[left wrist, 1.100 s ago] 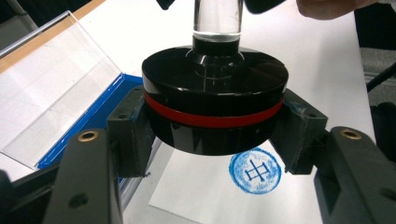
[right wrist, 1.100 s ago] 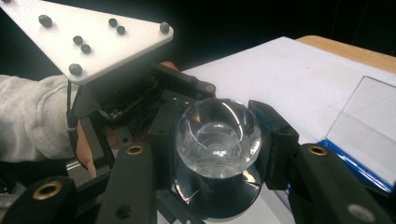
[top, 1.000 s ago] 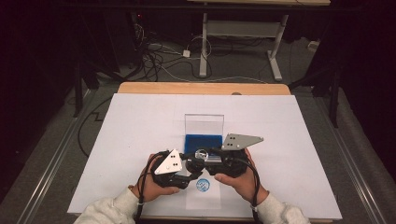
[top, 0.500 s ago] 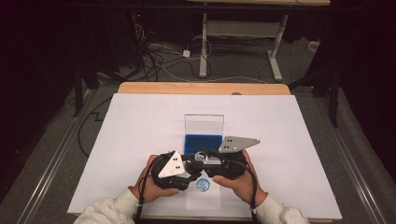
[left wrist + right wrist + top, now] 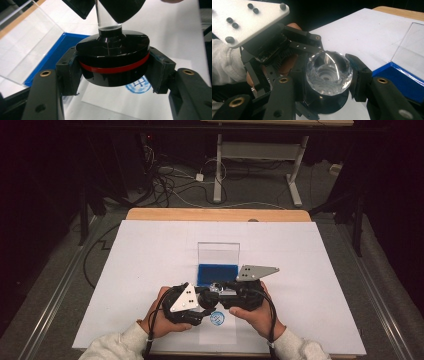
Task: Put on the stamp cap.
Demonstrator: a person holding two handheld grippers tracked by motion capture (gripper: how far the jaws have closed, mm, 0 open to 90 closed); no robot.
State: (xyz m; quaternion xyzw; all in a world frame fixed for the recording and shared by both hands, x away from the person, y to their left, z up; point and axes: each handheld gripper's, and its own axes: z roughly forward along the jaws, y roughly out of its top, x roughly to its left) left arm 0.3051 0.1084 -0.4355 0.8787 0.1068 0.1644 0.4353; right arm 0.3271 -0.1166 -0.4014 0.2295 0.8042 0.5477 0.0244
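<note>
The left claw (image 5: 113,72) grips the stamp's (image 5: 113,63) black base; the right claw (image 5: 328,77) clamps its clear knob (image 5: 329,72). The stamp hovers over the table (image 5: 150,250), blue tray (image 5: 217,272) at 12 o'clock.

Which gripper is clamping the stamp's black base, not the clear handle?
The left gripper: its jaws pinch the black base with the red band. The right gripper closes on the clear faceted handle instead.

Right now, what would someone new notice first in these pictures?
A stamp with a faceted clear knob and a black base with a red band, held above the white sheet by both grippers, the left gripper on the base. Below it sits a round blue stamp print; behind, an open blue case.
</note>
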